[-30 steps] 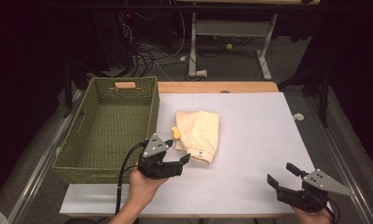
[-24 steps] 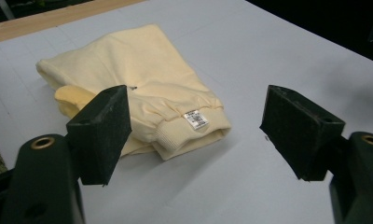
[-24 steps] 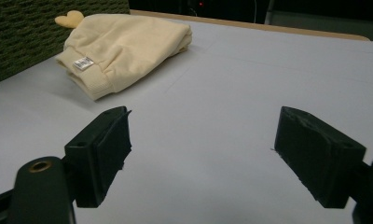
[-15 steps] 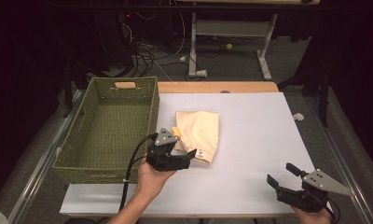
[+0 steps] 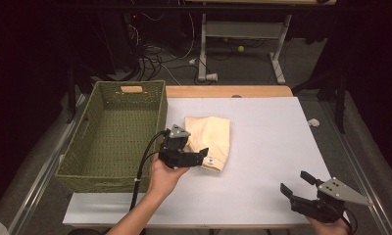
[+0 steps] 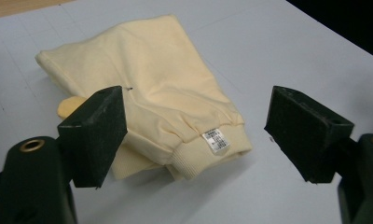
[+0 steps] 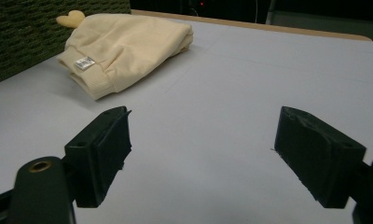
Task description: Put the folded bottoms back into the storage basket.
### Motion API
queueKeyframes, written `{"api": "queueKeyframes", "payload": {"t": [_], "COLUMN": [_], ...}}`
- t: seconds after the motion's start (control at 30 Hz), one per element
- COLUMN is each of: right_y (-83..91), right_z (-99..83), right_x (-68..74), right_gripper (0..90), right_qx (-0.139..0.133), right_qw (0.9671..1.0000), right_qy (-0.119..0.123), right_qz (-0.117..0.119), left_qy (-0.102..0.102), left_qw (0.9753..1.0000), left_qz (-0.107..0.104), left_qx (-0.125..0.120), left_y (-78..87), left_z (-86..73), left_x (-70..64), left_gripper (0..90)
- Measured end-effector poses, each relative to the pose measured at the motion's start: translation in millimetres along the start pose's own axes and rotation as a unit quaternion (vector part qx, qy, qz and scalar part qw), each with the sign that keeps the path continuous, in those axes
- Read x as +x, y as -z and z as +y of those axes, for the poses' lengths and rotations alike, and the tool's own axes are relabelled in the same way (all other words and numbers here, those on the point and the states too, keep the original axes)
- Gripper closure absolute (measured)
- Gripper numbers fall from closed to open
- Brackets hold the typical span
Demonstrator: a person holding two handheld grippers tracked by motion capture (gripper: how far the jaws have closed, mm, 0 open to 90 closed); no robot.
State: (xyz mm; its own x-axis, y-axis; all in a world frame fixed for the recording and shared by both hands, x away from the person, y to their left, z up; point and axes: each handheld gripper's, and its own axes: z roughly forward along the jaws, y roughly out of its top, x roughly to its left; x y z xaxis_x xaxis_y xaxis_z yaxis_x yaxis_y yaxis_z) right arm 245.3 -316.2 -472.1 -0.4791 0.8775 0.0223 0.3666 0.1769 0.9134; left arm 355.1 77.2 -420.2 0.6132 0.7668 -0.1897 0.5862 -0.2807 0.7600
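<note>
A folded cream garment (image 5: 211, 140) with a ribbed cuff and a small white label (image 6: 216, 140) lies on the white table, just right of the green woven basket (image 5: 110, 134). My left gripper (image 5: 196, 155) hovers open at the garment's near left corner, its jaws spread to either side of the cuff end (image 6: 194, 158) without touching it. My right gripper (image 5: 298, 183) stands open near the table's front right edge, with bare table between its jaws. From there the garment (image 7: 128, 46) lies far off at the upper left.
The basket's inside holds nothing. A wooden strip (image 5: 228, 91) runs along the table's far edge. A small white scrap (image 5: 313, 122) lies past the right edge. Cables and a desk frame (image 5: 243, 44) stand on the floor behind.
My left gripper has moved right and forward from the basket's near corner to the garment's cuff end. The right gripper has stayed put.
</note>
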Motion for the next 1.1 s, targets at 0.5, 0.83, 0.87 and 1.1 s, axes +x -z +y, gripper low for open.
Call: {"api": "queueKeyframes", "payload": {"t": [0.5,0.83,0.87,1.1], "right_y": [-0.3,-1.3,-1.4,-1.6], "right_z": [-0.1,-0.2,-0.3,-0.2], "right_x": [-0.2,-0.3,-0.4,0.0], "right_gripper": [19.2,19.2,19.2,19.2], "right_qx": [0.0,0.002,0.002,0.003], "right_qw": [1.0,1.0,1.0,1.0], "right_qy": [0.0,-0.001,-0.001,-0.001], "right_qz": [0.003,0.007,0.007,0.007], "left_qy": [0.017,0.017,0.021,0.037], "left_qw": [0.999,0.9955,0.9954,0.9938], "left_qz": [0.032,0.069,0.069,0.07], "left_qx": [0.026,0.063,0.064,0.078], "left_y": [-25.9,-46.5,-47.9,-57.9], "left_z": [22.1,32.9,34.0,43.8], "left_x": [13.6,29.4,30.6,37.2], "left_gripper": [18.6,18.6,18.5,18.5]}}
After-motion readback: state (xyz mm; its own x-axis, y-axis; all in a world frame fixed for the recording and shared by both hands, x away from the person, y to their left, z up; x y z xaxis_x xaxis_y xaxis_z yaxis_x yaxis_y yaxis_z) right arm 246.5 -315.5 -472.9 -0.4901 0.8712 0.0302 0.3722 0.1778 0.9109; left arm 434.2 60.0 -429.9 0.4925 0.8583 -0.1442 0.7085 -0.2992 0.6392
